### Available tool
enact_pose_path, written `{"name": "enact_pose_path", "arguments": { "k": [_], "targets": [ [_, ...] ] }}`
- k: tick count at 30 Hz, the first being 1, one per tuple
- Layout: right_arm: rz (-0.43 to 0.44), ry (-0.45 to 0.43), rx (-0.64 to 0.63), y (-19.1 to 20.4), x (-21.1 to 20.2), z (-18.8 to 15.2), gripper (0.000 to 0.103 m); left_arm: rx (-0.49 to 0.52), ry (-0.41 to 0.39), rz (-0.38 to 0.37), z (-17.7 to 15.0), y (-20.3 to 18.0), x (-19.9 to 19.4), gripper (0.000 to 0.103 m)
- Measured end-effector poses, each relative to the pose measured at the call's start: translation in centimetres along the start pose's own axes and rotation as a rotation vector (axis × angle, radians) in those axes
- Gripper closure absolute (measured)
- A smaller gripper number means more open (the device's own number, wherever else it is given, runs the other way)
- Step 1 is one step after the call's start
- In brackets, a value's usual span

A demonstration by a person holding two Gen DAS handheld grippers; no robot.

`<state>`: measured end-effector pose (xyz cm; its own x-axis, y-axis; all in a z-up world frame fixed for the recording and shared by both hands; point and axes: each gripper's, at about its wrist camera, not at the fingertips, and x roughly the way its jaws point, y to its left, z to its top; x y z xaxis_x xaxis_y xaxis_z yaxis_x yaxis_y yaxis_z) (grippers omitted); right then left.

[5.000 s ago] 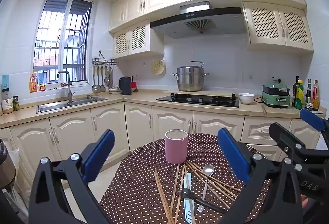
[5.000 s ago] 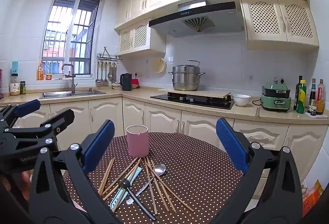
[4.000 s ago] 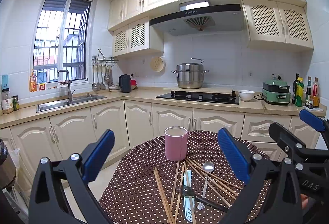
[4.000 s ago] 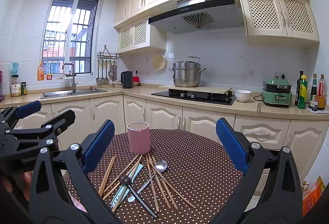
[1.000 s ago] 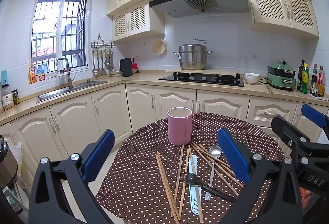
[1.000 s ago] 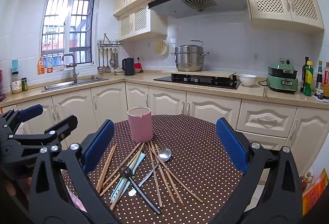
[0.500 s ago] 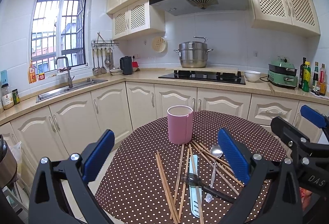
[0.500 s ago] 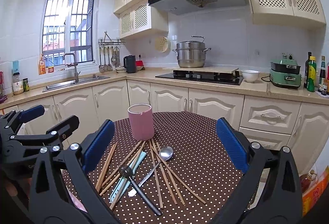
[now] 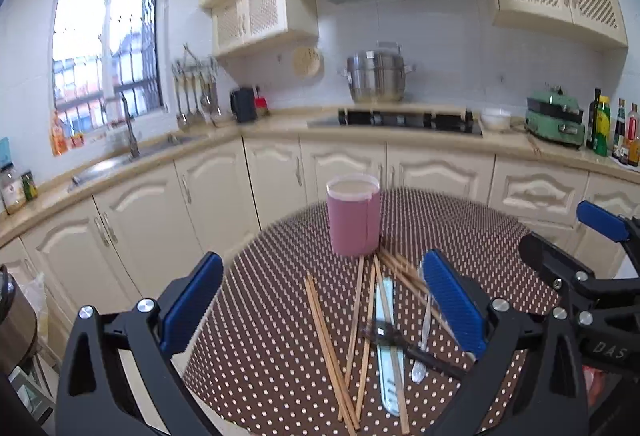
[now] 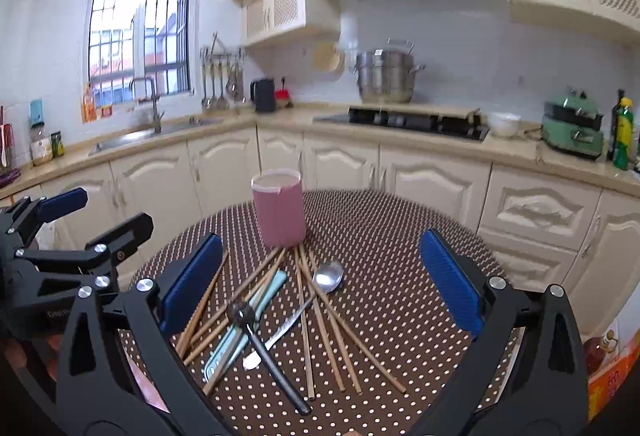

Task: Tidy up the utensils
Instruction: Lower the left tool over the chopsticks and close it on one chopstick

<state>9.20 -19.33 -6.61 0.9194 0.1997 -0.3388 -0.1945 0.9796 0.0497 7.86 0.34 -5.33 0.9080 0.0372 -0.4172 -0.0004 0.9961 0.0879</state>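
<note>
R view shows steel spoon [image 10: 329,275] bowl; L gripper [image 9: 320,300] pad hides it.

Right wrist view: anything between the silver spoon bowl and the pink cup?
Only chopstick tips fanning from the cup base toward the spoon, over dotted cloth; right wrist view.

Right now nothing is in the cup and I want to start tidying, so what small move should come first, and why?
Probably lower the open right gripper onto the silver metal spoon. It lies on top of the wooden chopsticks, near the pink cylindrical cup, and both grippers are empty above the dotted brown tablecloth.
</note>
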Motion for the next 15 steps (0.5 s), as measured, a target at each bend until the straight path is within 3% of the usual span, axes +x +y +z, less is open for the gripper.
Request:
{"name": "enact_pose_path", "arguments": {
  "k": [4, 9, 13, 15],
  "targets": [
    [0.003, 0.075, -0.006, -0.9, 2.2, -1.2, 0.006, -0.023, 0.158, -0.026, -0.7, 1.8, 3.5, 0.005],
    [-0.048, 0.165, -0.020, -2.6, 4.4, -2.6, 0.006, -0.175, 0.396, -0.101, -2.8, 5.9, 8.7, 0.007],
    [-0.044, 0.235, -0.013, -3.8, 5.9, -3.4, 0.006, -0.229, 0.543, -0.129, -5.1, 7.5, 12.2, 0.033],
    [-0.039, 0.286, -0.011, -4.2, 6.8, -3.8, 0.006, -0.259, 0.602, -0.179, -6.5, 7.4, 13.6, 0.037]
  ]
}}
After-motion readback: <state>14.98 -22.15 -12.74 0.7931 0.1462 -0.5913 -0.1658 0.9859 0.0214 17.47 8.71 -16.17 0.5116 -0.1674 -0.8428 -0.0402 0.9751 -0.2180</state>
